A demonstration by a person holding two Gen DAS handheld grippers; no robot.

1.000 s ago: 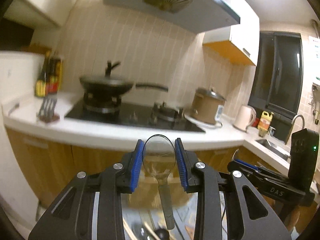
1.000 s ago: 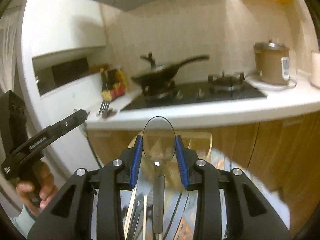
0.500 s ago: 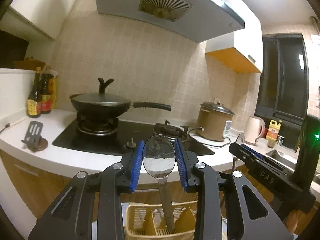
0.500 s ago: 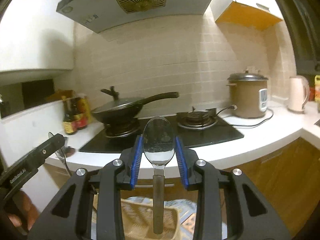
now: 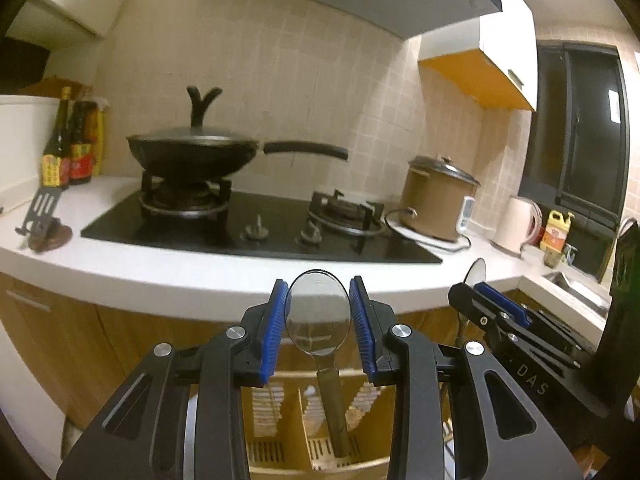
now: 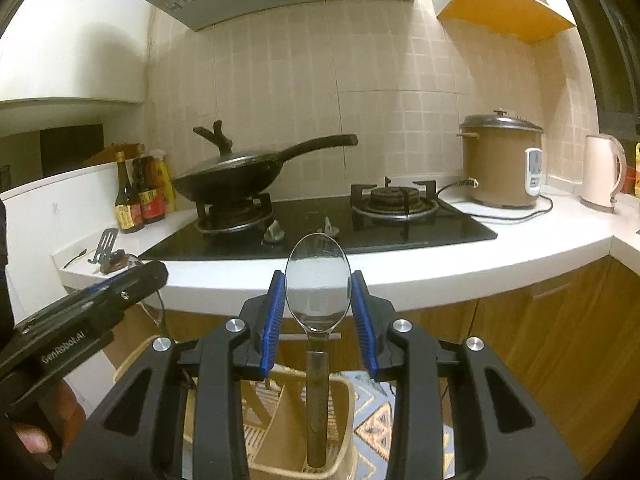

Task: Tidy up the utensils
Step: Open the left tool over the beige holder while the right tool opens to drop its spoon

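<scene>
Below the stove bench, we are now lowering two spoons, left claw (image 5: 318, 326) gripping one (image 5: 317, 312), right claw (image 6: 318, 314) another (image 6: 318, 284), handles entering the basket (image 6: 340, 396).

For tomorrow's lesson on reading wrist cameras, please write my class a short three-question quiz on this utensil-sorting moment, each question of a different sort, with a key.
1. True or false: the left tool holds its spoon by the handle.
2. Multiple choice: below the right tool, the handle of its spoon points down into: A) the sink, B) the slotted utensil caddy, C) the wok.
3. Fill in: the wok sits on the ____ burner of the stove, as seen from the right wrist.

Key
1. False: the blue pads flank the bowl, and the handle hangs down.
2. B
3. left
</scene>
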